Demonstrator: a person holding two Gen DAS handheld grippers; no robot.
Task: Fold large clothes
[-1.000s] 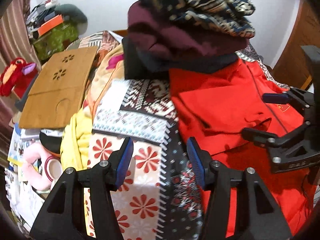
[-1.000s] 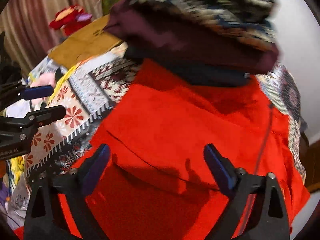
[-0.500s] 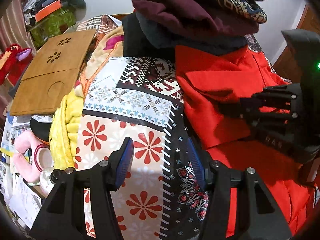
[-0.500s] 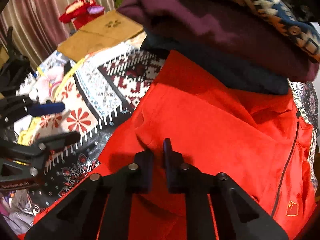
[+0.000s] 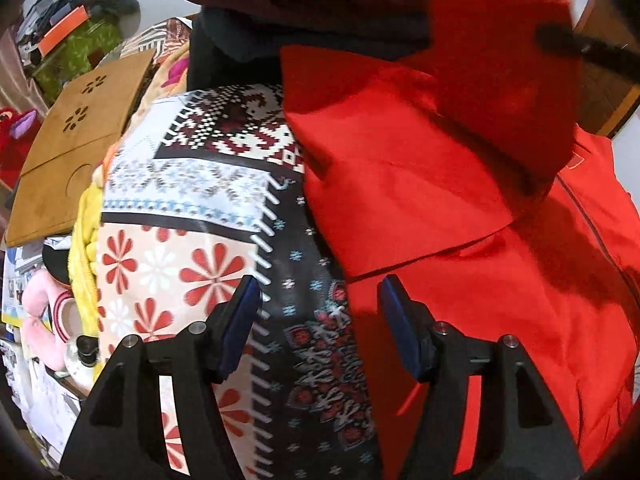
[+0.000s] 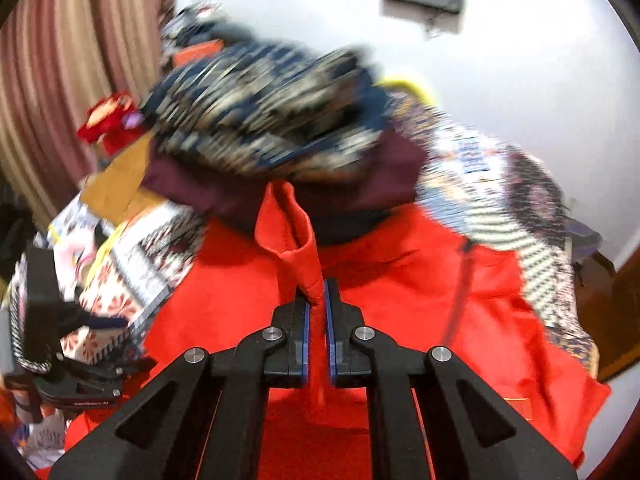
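On the bed, over a patterned blanket [image 5: 200, 208], lies the red jacket [image 6: 400, 300]. The right gripper [image 6: 316, 312] has its jaws clamped on a lifted fold; the left gripper [image 5: 320, 320] hangs open above the jacket's edge. Folding looks barely begun.

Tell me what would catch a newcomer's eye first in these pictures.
The bright red garment fills the middle and right of both views, and the right gripper is shut on a bunched fold of it. Left of it lies a patchwork blanket with red flowers, under the open left gripper.
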